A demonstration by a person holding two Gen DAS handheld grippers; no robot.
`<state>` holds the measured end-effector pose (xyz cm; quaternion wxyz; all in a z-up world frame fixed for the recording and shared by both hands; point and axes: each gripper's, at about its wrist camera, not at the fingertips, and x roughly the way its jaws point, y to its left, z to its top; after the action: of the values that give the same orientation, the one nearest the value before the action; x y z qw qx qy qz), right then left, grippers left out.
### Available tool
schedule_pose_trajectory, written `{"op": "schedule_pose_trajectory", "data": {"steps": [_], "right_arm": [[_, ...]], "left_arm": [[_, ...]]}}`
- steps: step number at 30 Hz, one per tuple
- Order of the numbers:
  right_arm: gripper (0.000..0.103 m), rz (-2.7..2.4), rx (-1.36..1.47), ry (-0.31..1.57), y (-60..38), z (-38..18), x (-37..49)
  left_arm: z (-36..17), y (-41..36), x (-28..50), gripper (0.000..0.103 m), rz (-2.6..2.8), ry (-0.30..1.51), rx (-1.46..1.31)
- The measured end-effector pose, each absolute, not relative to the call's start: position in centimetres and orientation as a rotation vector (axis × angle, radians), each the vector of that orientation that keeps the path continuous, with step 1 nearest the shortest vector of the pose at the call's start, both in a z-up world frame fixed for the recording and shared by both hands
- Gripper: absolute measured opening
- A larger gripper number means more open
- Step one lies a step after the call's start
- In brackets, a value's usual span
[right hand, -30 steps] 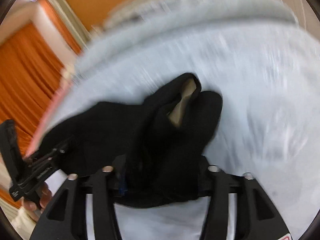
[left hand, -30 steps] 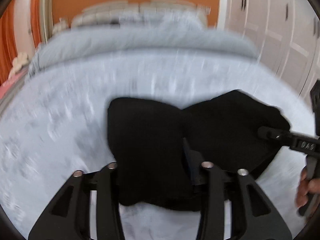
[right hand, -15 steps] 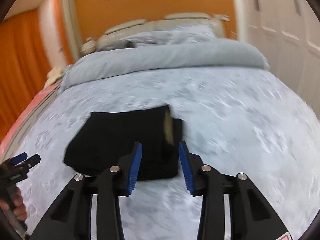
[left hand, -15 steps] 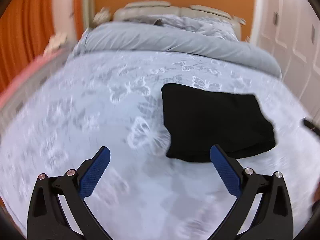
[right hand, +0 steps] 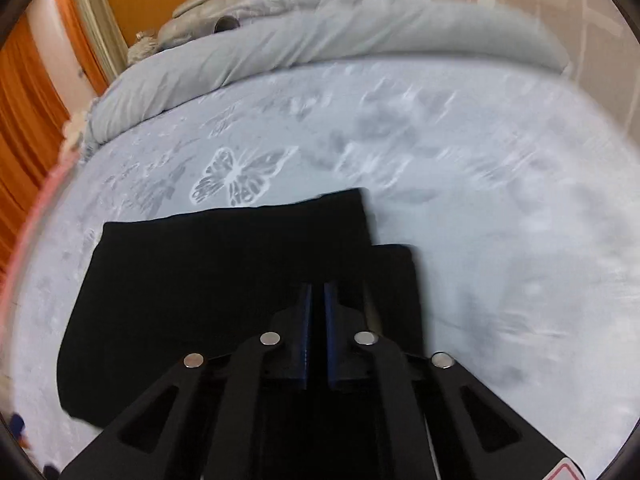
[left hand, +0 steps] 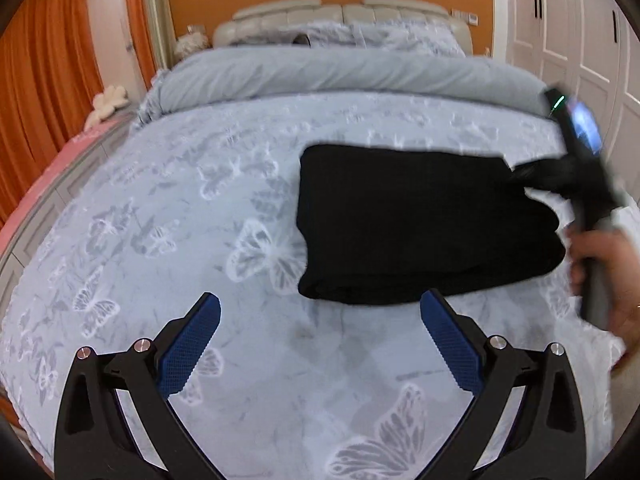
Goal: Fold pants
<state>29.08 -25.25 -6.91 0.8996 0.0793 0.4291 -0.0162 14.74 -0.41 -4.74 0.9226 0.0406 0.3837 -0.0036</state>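
On a pale blue butterfly-print bedspread [left hand: 248,184] lie black pants [left hand: 420,228], folded into a flat rectangle. Just short of them, the left gripper [left hand: 320,344] angles downward, spread wide and empty. Over their right edge, the right gripper [right hand: 317,308] tilts down, its jaws closing with nothing visible between them.
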Motion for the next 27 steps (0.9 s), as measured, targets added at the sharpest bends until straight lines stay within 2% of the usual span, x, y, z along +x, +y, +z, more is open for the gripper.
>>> {"op": "schedule_pose_trajectory", "data": {"steps": [4,5,6,7,11,17,20,27], "right_arm": [[0.016,0.013,0.116,0.772,-23.6,-2.1,19.7],[0.022,0.027,0.126,0.742,-23.2,-1.2,16.9],[0.033,0.029,0.141,0.719,-23.1,-0.8,14.5],[0.039,0.028,0.157,0.698,-23.1,-0.5,12.4],[0.052,0.014,0.222,0.670,-23.2,-1.2,6.3],[0.058,0.002,0.187,0.728,-23.7,-3.3,3.9],[0.067,-0.016,0.165,0.728,-24.2,-3.7,3.5],[0.067,-0.058,0.188,0.742,-25.6,-4.5,4.1]], "left_arm": [[-4.7,-0.3,14.1,0.098,-0.028,0.794,0.062],[-4.5,-0.4,13.8,0.098,-0.035,0.788,0.065],[-4.4,-0.7,13.5,0.098,-0.043,0.785,0.069],[-4.3,-1.0,13.1,0.098,-0.045,0.782,0.080],[-4.0,-1.9,11.3,0.098,-0.028,0.769,0.119],[-4.4,-1.2,7.5,0.098,-0.038,0.789,0.085],[-5.1,-1.1,6.5,0.098,-0.036,0.808,0.093],[-5.4,-1.1,6.8,0.098,-0.016,0.801,0.088]]}}
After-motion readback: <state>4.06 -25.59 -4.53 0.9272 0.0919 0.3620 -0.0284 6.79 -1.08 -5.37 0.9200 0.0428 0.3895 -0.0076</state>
